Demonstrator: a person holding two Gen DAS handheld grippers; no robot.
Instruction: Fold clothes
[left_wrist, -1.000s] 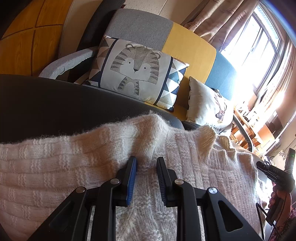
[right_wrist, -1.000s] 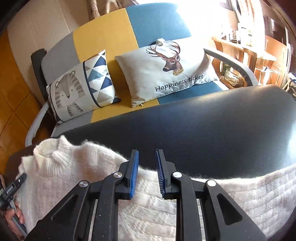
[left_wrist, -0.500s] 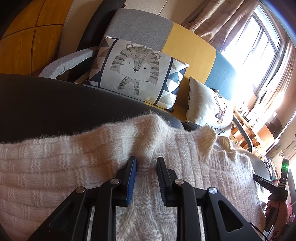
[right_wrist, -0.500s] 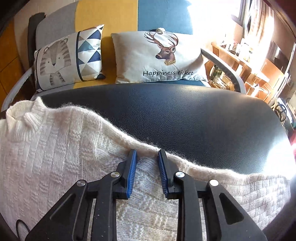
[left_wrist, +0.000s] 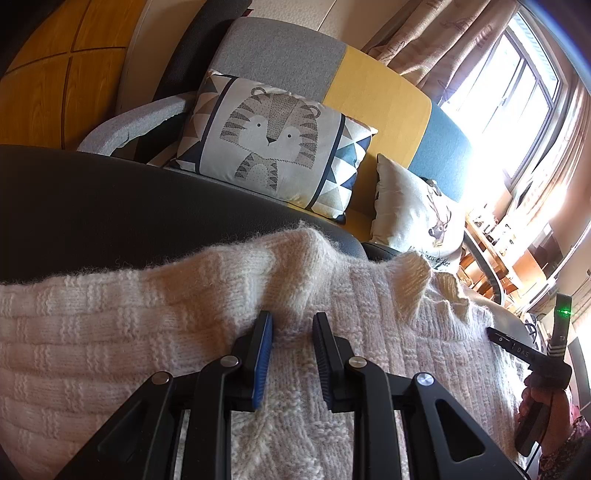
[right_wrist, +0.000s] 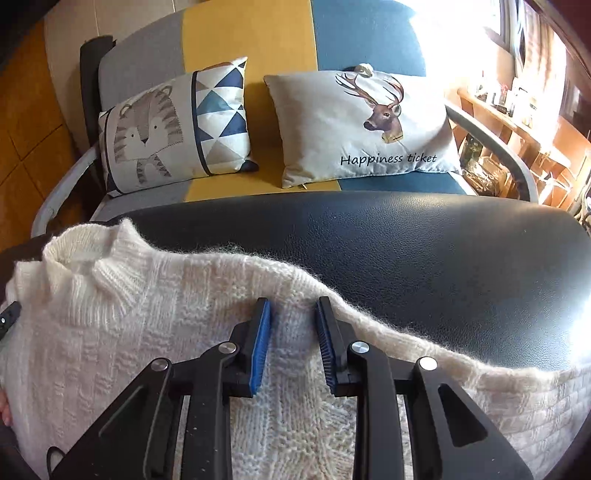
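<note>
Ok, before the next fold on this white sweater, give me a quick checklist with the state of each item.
1. Sweater lying on the black cushion: ok.
2. Collar visible and unfolded: ok.
3. Left gripper down on the knit, a raised ridge of fabric between its fingers: ok.
4. Left gripper's hold on that ridge firm: cannot tell.
5. Right gripper at the sweater's far edge, knit between its fingers: ok; firm grip: cannot tell.
6. Far edge lying straight: not ok, it curves.
</note>
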